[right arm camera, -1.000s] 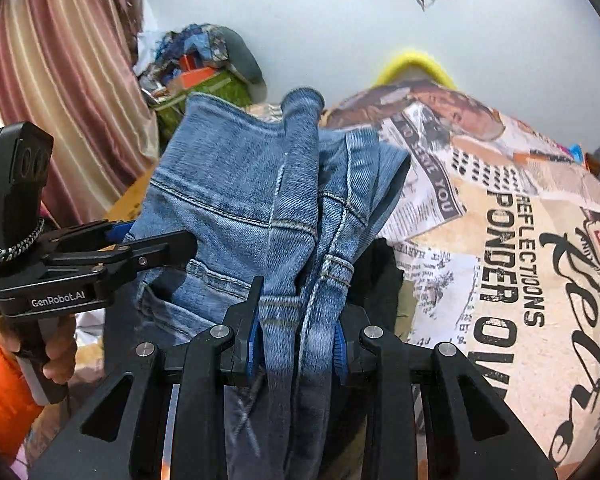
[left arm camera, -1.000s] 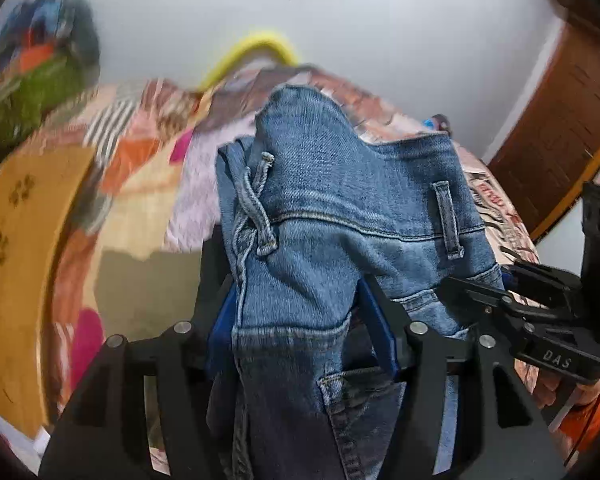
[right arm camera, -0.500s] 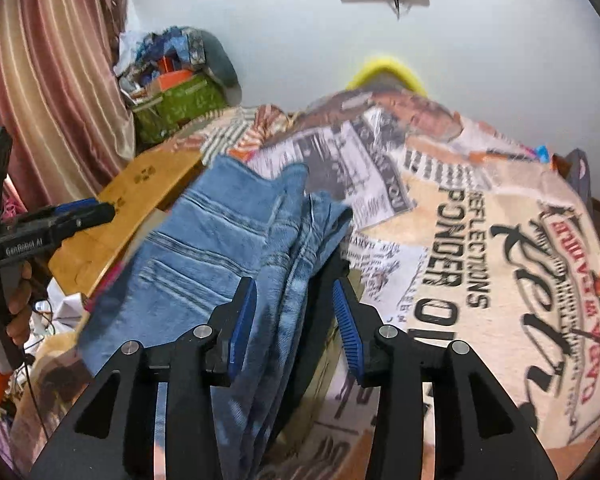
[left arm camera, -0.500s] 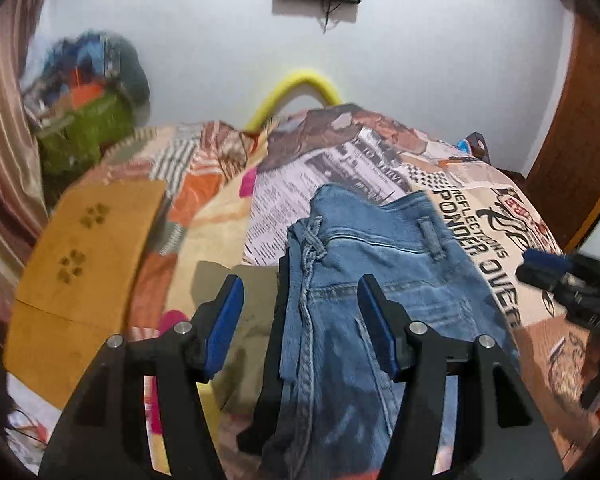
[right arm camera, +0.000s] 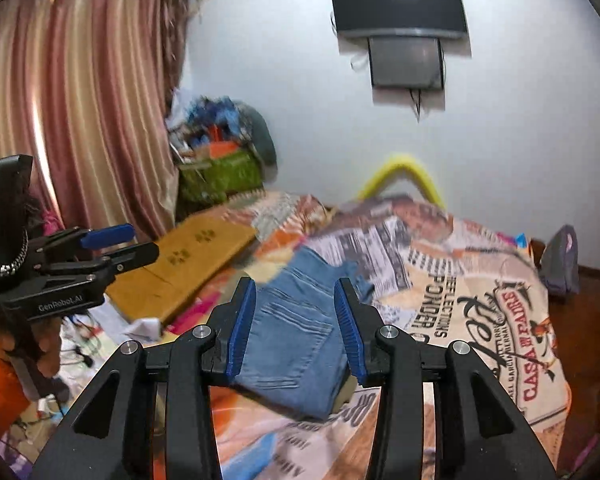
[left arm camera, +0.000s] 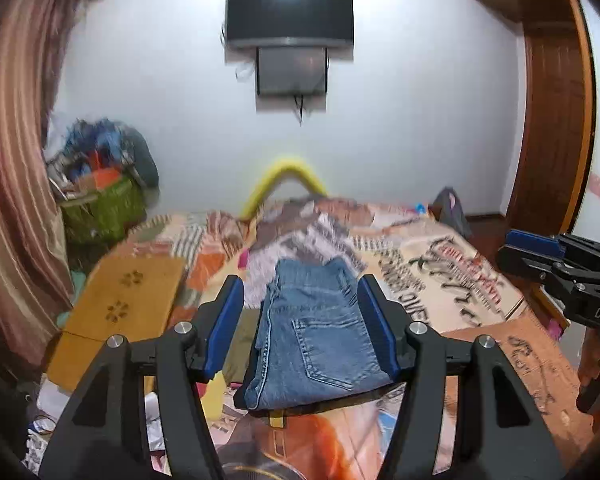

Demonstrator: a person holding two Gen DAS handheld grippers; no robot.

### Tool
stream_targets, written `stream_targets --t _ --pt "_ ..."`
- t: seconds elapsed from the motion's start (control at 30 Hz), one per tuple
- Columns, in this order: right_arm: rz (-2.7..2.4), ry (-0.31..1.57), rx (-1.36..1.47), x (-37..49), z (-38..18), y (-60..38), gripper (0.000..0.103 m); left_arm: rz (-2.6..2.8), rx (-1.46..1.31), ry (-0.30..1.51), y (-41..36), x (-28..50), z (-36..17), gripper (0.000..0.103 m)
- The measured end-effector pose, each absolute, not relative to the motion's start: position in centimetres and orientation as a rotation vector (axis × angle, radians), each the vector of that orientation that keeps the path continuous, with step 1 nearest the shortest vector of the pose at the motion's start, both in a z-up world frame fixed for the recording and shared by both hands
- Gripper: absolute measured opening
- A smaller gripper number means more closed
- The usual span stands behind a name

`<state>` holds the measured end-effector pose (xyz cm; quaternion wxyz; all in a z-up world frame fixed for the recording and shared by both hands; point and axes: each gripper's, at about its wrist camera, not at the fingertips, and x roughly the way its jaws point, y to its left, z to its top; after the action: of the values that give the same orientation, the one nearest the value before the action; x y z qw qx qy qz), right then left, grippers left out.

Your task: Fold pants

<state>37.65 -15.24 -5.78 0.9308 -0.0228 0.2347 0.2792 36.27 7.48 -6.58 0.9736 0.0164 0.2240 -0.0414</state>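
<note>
Folded jeans (left arm camera: 314,332) lie as a compact bundle on the printed bedspread (left arm camera: 452,280), long axis running away from both grippers toward the wall. Left gripper (left arm camera: 300,324): jaws spread wide, empty, bracketing the bundle from above and apart from it. Right gripper (right arm camera: 296,328): likewise wide and empty, with the denim ahead and slightly left. The left view shows the back pocket and folded near edge; the right view shows the curtain (right arm camera: 80,112).

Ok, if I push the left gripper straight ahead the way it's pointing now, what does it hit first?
Most likely the folded jeans: they lie on the bedspread framed between the open left gripper fingers. Depth is unclear in the fisheye, so it may pass over them and meet the bedspread beyond.
</note>
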Motion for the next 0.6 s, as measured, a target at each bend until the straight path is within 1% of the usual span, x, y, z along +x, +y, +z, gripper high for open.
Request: stream_targets --t 0.1,0.27,0.37,0.43,0.47,0.53,0.57,0.6 --pt "0.585 0.42 -0.036 33.7 -3.3 -15.9 0.037 -0.066 0.03 0.391 7.1 31.7 -4.0 0.059" --pt "0.598 0.351 -0.02 28.7 -0.9 -16.5 0.037 -0.066 0.013 0.316 6.5 25.7 -0.9 0.059" --pt "0.607 0.321 -0.005 26.0 0.1 -16.9 0.037 -0.065 0.017 0.281 6.1 22.2 0.2 0.061" --pt "0.613 0.302 0.008 24.7 0.4 -17.1 0.037 -0.064 0.019 0.263 5.7 20.2 0.6 0.071" --pt "0.615 0.294 0.012 24.1 0.5 -17.2 0.037 -0.063 0.017 0.256 5.6 19.5 0.7 0.072" --pt "0.617 0.276 0.019 23.0 0.5 -17.4 0.044 -0.061 0.006 0.24 5.3 17.5 0.9 0.079" --pt "0.617 0.265 0.02 22.3 0.4 -17.5 0.051 -0.061 0.002 0.234 5.2 16.7 0.9 0.081" --pt "0.614 0.252 0.021 21.8 0.4 -17.5 0.055 -0.059 0.0 0.228 5.1 16.2 0.9 0.087"
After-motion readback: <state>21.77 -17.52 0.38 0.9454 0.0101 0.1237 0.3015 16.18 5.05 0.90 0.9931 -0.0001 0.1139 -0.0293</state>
